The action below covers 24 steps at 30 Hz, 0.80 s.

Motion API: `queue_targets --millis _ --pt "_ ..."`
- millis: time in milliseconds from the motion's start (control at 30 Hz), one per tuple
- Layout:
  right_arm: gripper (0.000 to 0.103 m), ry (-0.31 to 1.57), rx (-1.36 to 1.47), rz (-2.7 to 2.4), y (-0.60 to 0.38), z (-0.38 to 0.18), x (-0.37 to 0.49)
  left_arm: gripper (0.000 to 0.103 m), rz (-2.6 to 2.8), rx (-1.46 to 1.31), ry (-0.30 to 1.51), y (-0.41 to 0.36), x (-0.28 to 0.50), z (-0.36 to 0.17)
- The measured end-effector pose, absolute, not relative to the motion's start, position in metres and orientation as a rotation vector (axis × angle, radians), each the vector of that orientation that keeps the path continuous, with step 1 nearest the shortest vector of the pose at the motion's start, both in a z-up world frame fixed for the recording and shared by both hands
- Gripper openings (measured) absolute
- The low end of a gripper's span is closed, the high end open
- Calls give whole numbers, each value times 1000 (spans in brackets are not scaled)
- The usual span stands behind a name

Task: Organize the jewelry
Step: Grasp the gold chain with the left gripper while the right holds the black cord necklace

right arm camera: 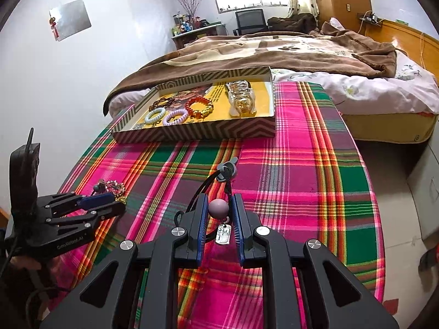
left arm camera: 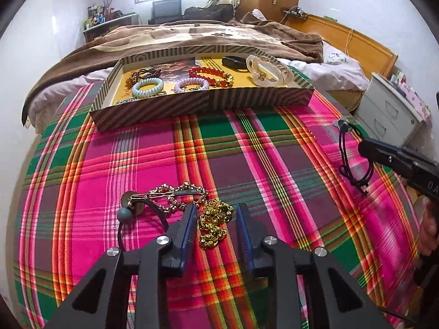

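Plaid cloth (left arm camera: 274, 164) fronts striped tray (left arm camera: 203, 104); left gripper (left arm camera: 216, 213) straddles gold bead bracelet (left arm camera: 214, 224) unclamped, right gripper (right arm camera: 218, 205) clasps corded bead (right arm camera: 218, 209) for transfer

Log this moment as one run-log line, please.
left tongs: around gold bead bracelet, not gripping | right tongs: shut on corded bead tie | striped tray: part filled

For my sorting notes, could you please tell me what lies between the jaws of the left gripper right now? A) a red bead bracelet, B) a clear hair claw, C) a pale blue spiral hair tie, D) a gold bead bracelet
D: in the left wrist view the gold bead bracelet lies on the plaid cloth between the jaws of the left gripper; the other three sit in the striped tray.
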State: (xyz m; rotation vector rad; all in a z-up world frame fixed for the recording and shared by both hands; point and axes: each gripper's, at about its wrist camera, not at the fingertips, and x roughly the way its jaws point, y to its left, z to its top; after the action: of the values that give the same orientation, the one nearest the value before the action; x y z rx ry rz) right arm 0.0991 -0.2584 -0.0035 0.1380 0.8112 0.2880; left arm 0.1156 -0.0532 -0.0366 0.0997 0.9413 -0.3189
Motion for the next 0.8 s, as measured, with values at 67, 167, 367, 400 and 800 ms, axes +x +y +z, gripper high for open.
queue_targets --millis 67,167,367,400,800 --pt "18 811 137 289 -258 -4 100 30 -316 132 938 -57 115 -37" --pt "18 813 137 290 -256 -4 100 30 -314 151 940 -60 117 -37" --pt "18 815 130 296 -251 -4 101 11 -306 156 933 -59 116 -37" --pt "18 815 129 296 -250 -4 102 11 -309 149 931 -58 116 -37" --pt "18 808 136 300 -248 -2 103 4 -330 69 906 -45 112 -28"
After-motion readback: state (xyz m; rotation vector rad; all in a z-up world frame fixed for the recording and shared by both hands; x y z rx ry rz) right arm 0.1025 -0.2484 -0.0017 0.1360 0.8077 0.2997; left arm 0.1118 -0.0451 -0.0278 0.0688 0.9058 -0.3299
